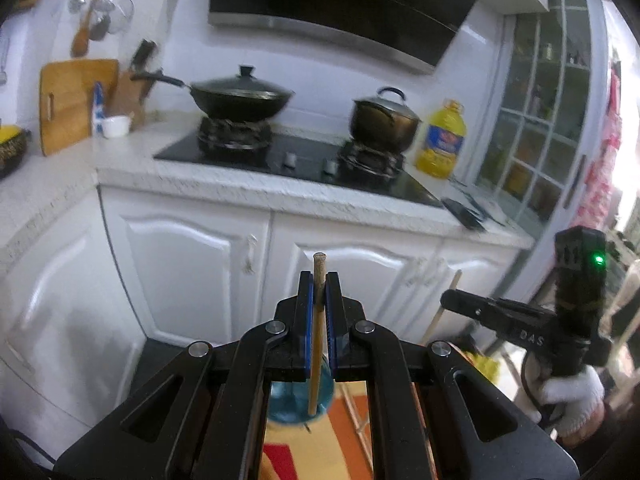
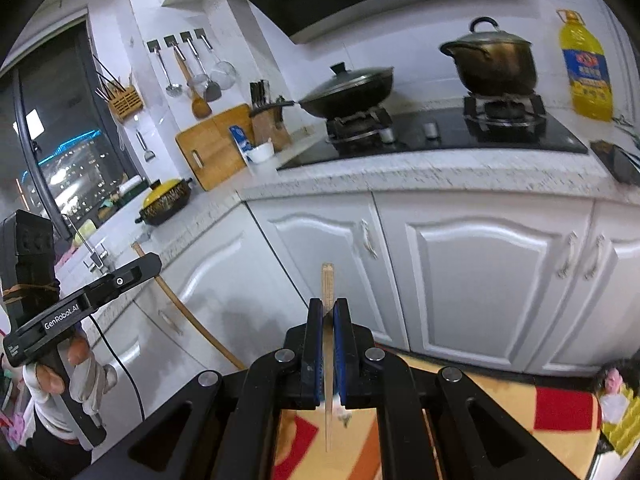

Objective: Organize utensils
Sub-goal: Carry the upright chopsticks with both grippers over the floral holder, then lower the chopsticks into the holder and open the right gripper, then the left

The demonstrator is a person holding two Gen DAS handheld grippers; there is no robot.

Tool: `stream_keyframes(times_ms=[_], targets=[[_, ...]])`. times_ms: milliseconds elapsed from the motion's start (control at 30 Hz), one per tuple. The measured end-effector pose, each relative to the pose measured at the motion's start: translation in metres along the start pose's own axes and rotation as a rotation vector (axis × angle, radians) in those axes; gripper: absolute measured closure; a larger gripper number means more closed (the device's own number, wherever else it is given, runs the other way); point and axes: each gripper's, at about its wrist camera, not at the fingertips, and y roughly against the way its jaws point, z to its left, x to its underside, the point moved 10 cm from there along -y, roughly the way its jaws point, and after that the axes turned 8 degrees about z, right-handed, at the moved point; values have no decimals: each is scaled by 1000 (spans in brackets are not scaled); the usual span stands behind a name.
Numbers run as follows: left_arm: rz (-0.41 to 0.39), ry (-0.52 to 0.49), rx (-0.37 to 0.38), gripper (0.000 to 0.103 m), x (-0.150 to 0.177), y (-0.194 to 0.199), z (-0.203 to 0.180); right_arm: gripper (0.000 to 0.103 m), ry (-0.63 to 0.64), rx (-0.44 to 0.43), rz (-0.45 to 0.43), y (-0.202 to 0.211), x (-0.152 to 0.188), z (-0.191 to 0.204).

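I am in a home kitchen. I can see a black stove top (image 1: 296,152) set into a white speckled counter (image 2: 420,176). A dark wok with a lid (image 1: 240,96) sits on one burner, and a metal pot with a lid (image 2: 492,60) sits on the other. A big yellow bottle of cooking oil (image 2: 586,68) stands next to the stove. Above it hangs a black hood (image 1: 344,0). White cupboard doors (image 2: 480,280) run under the counter. On the white tile wall hang ladles and spoons (image 2: 196,76). A wooden cutting board (image 2: 212,148) leans there, beside a knife block (image 2: 268,120). A yellow-lidded pot (image 2: 166,200) rests near the window (image 2: 56,128).
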Motion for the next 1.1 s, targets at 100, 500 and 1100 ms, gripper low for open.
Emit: stream_keyframes(times_ms=[100,500,1100], targets=[[-20,-15,-63,99,-11,-17,11,98,20,12,-12,-18,-20,5],[88,12,-145,99,25,-115,49,98,9,34,-9,-105,-31,-12],[187,56,-138,97,68,-134,50,76,-79,-35,180,-146,35,-40]])
